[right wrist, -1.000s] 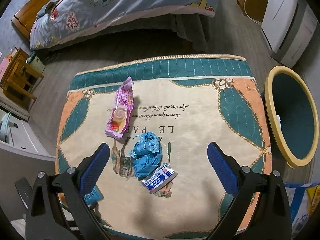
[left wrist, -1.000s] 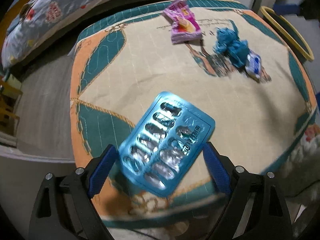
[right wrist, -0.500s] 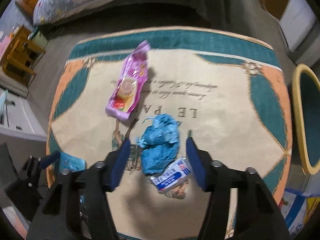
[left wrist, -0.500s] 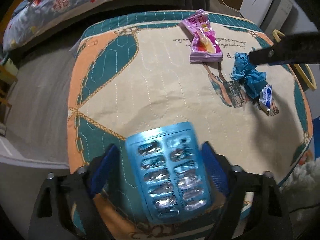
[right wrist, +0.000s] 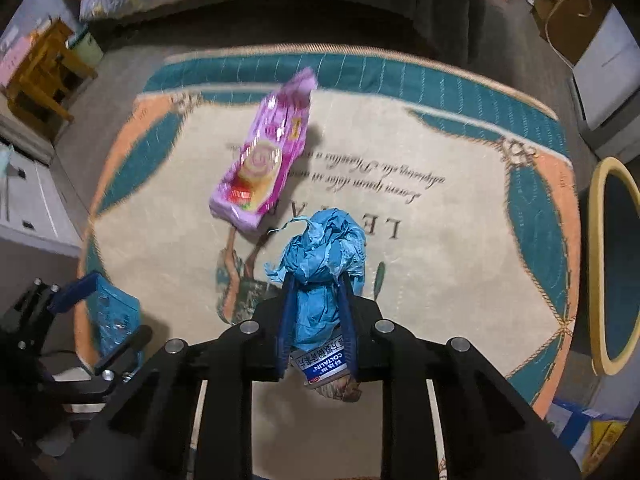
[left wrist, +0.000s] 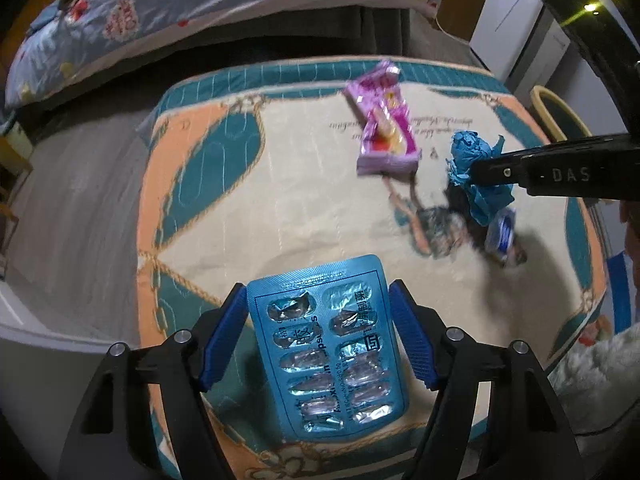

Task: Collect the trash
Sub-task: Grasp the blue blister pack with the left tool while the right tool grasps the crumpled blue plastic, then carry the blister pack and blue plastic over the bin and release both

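left gripper (left wrist: 318, 320): I've got the blue blister pack (left wrist: 326, 344) clamped edge to edge between the pads; jaws just closed in a bit.
right gripper (right wrist: 316, 312): jaws just closed, I'm pinching the crumpled blue wad (right wrist: 320, 276) between the fingers.
small white-blue packet (right wrist: 322, 366): on the rug (right wrist: 460, 260), under the wad, by my right fingers.
pink wrapper (right wrist: 266, 160): loose on the rug beyond the wad, apart.
yellow-rimmed bin (right wrist: 596, 248): off the rug's right edge.

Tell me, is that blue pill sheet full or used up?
Mostly used up: the blue pill sheet shows torn foil and flattened pockets; some pockets are too blurred to tell.
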A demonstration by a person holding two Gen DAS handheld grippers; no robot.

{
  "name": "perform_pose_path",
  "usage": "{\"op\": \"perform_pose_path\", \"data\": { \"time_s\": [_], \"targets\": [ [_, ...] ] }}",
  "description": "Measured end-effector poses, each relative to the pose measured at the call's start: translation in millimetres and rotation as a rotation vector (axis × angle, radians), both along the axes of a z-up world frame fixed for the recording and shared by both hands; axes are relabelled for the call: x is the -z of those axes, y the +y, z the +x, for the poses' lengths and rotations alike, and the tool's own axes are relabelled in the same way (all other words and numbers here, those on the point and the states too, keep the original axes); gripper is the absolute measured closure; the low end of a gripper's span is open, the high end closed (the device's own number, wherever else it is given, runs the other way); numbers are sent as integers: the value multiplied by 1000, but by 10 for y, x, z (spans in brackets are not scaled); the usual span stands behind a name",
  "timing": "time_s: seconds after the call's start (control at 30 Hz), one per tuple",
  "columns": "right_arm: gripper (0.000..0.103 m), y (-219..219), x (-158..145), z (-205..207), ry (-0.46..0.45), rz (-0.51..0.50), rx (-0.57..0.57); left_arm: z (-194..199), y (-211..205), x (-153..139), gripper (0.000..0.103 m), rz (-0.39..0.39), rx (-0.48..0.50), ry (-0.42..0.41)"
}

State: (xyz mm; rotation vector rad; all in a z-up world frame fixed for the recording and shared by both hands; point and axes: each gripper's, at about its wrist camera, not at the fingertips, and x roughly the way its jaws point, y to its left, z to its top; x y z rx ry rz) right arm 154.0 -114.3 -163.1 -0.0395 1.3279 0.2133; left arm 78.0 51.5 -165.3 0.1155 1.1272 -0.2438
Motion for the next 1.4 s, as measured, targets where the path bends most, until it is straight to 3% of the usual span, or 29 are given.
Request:
{"op": "perform_pose_path", "data": {
  "time_s": [0.3, 0.57, 0.8, 1.07, 1.23, 1.4],
  "targets": [
    [84, -523, -524, 48, -119, 87, 82, 204, -344, -500, 31, -79, 24, -121],
    [85, -1063, -877, 47, -206, 141, 157, 276, -816, -572, 31, -84, 63, -137],
    [85, -1590, -1013, 40, -236, 178, 230, 364, -1352, -590, 31, -96, 132, -141],
    [85, -2446, -1125, -19, -278, 194, 374, 504, -2046, -895, 31, -132, 240, -184],
    [85, -2945, -1151, -49, -298, 144, 446, 567, -2493, -1052, 31, -170, 309, -208],
    [85, -3428, -1093, -96, -288, 80, 515, 606, -2897, -979, 31, -211, 352, -163]
  ]
}}
